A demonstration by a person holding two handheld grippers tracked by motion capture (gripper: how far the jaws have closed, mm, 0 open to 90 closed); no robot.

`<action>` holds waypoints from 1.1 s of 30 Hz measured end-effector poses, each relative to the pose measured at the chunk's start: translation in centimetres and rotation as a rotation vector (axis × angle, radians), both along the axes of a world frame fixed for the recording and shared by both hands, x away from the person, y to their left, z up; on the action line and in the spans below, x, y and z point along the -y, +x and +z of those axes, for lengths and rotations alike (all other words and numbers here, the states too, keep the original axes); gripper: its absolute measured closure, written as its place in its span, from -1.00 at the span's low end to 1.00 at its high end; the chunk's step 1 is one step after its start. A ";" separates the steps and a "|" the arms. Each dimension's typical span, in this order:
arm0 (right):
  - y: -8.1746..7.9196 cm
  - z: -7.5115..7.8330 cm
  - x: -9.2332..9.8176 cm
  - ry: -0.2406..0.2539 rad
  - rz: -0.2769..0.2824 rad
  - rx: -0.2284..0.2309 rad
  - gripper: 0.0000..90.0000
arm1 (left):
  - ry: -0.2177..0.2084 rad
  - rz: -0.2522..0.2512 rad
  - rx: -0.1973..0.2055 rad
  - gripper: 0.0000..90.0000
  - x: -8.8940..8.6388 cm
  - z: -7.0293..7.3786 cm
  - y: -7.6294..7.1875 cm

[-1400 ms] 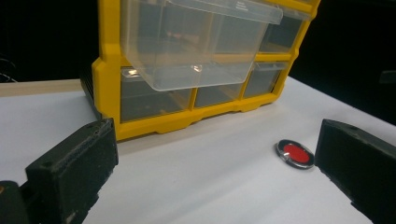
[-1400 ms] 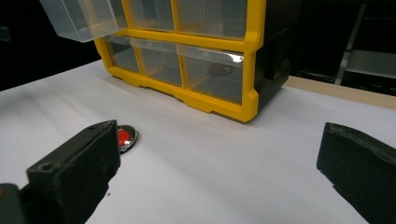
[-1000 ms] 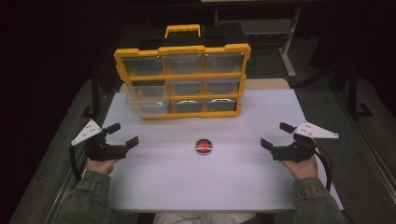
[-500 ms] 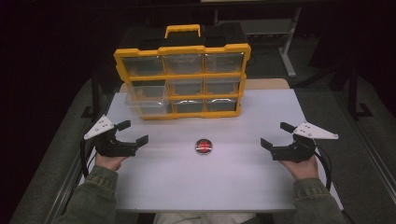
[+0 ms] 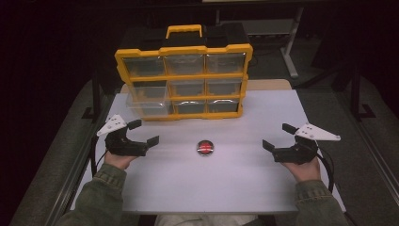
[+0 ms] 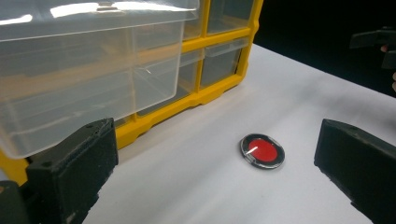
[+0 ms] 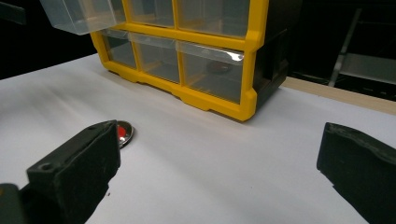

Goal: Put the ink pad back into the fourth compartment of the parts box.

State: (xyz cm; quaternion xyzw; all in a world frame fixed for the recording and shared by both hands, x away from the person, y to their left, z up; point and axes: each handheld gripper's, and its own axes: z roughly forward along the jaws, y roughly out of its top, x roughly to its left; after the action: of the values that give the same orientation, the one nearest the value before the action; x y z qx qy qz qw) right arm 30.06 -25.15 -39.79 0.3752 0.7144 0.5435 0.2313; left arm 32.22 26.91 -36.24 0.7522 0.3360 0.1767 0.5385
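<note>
1. Red disc (image 5: 205,147) lies flat on the white surface (image 5: 235,188), in front of the yellow organizer (image 5: 183,77), well apart from its base, roughly between both tongs.
2. Left tongs (image 5: 143,133) wide open, holding nothing; the left gripper view has the disc (image 6: 262,150) between the jaws but further out. Likely step: reach & pick it w/ the left.
3. Disc is thin w/ a dark rim, so come in low, jaws straddling the rim, and close slowly or it may skid.
4. Right tongs (image 5: 278,136) also wide open, empty, resting well to the right of the disc.
5. One clear drawer (image 5: 149,101) sticks out at the organizer's left side; it overhangs near the left tongs, so stay below/clear of it.
6. Open room all around the disc; surface edges well off.
</note>
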 end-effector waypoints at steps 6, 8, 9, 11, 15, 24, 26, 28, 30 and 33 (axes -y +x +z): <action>0.0 0.0 0.0 0.002 0.005 -0.001 -1.00 | 0.034 -0.018 0.000 -1.00 1.0 -0.2 0.3; 0.0 -0.1 0.0 0.000 0.006 -0.005 -1.00 | 0.034 -0.027 -0.002 -1.00 1.4 -0.2 0.4; 0.0 -0.1 0.0 -0.001 0.007 -0.006 -1.00 | 0.036 -0.030 -0.002 -1.00 1.7 -0.2 0.4; 0.0 -0.1 -0.1 -0.003 0.009 -0.006 -1.00 | 0.041 -0.040 -0.004 -1.00 2.1 -0.1 0.5; 0.0 -0.1 -0.1 -0.004 0.009 -0.005 -1.00 | 0.044 -0.059 -0.007 -1.00 3.0 -0.2 0.7; -0.2 0.0 0.0 0.001 0.019 -0.015 -1.00 | 0.053 -0.093 -0.012 -1.00 4.8 -0.5 1.1; -0.2 -0.1 0.0 0.001 0.019 -0.020 -1.00 | 0.053 -0.096 -0.016 -1.00 4.9 -0.6 1.2; -0.3 -0.1 0.0 0.002 0.021 -0.027 -1.00 | 0.055 -0.099 -0.021 -1.00 5.2 -0.7 1.3; -0.3 -0.1 0.1 0.003 0.021 -0.028 -1.00 | 0.058 -0.107 -0.023 -1.00 5.6 -0.8 1.5; -0.3 -0.1 0.1 0.001 0.018 -0.025 -1.00 | 0.061 -0.113 -0.026 -1.00 6.0 -0.9 1.7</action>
State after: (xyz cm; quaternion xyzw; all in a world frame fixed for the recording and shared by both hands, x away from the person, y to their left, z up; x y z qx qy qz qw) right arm 29.75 -25.23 -39.87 0.3755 0.7204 0.5412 0.2169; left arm 33.87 20.89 -37.11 0.7883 0.2944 0.1461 0.5201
